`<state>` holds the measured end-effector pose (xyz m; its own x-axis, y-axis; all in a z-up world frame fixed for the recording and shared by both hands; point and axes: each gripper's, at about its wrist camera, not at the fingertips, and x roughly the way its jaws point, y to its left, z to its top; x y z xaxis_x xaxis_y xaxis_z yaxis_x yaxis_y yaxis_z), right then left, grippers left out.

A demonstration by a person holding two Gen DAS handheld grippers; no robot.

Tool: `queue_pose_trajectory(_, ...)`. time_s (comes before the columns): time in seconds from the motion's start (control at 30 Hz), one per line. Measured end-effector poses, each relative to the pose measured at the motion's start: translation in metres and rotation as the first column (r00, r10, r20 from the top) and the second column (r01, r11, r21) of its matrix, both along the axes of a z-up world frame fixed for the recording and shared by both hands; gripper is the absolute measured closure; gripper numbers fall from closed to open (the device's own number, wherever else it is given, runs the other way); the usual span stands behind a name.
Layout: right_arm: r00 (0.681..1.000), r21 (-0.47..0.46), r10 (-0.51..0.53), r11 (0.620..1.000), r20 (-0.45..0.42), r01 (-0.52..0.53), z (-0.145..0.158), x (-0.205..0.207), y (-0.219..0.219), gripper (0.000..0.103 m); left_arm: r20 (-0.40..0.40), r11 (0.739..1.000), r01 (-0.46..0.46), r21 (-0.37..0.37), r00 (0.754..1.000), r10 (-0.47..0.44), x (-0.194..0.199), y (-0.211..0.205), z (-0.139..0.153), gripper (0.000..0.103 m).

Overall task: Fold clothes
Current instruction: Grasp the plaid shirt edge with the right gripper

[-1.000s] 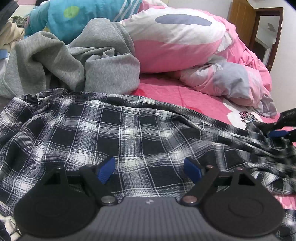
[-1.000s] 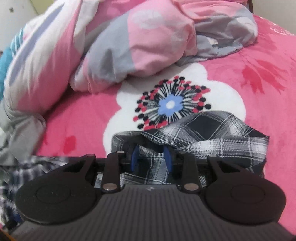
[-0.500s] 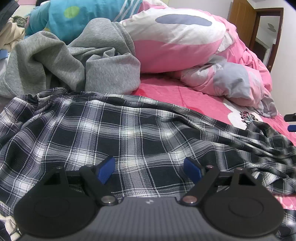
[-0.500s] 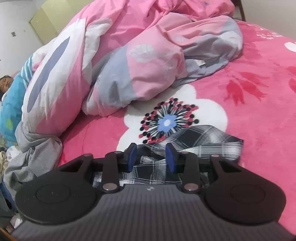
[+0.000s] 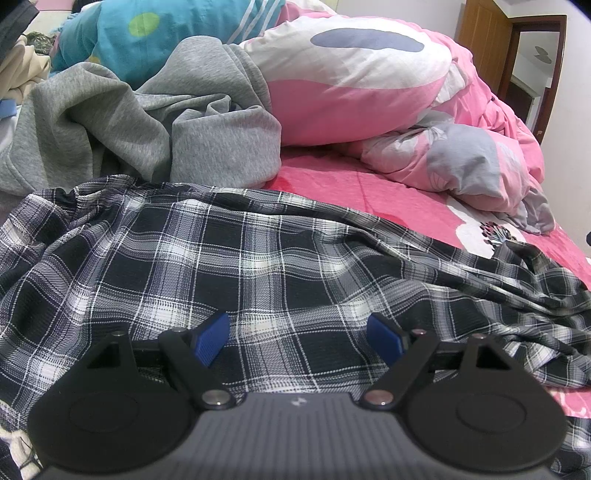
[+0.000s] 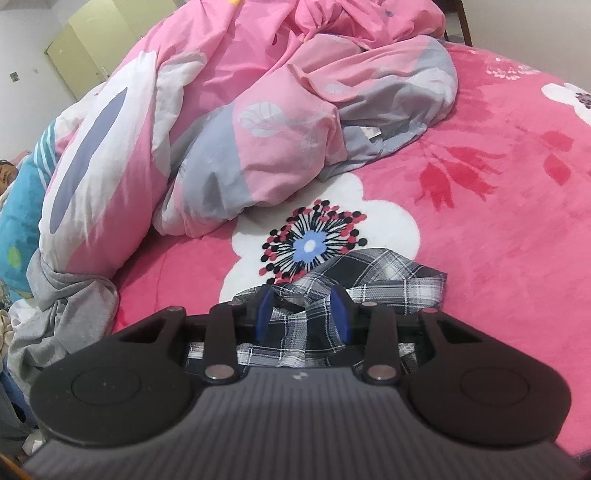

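Left wrist view: plaid garment (image 5: pixel 258 266) stretches rightward across the bed (image 5: pixel 388 192), under the left gripper (image 5: pixel 299 338), fingers wide, empty. Right gripper (image 6: pixel 303 312), half-open, straddles its far end, unclamped.

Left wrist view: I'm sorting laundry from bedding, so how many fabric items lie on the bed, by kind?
Plaid garments: 1
Grey sweatshirts: 1
Pink floral duvets: 1
Teal patterned fabrics: 1, partly hidden
Total: 4, all lying on the pink bedsheet
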<state>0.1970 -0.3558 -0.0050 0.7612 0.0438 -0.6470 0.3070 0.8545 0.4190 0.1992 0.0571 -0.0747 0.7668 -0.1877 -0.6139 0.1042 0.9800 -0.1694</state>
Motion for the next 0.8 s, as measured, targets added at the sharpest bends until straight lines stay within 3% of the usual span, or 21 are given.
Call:
queue_pose_trajectory(0.6, 0.999, -0.01, -0.025, 1.0, 0.025, 0.025, 0.013, -0.028, -0.008, 0.07, -0.001, 1.0, -0.006, -0.006, 1.0, 0.006, 0.001, 0.001, 0.0, 0.02)
queue_pose_trajectory(0.8, 0.999, 0.0, -0.052, 0.999, 0.01, 0.052, -0.005, -0.028, -0.044, 0.059, -0.001, 1.0, -0.009, 0.001, 1.0, 0.009, 0.001, -0.001, 0.0, 0.02)
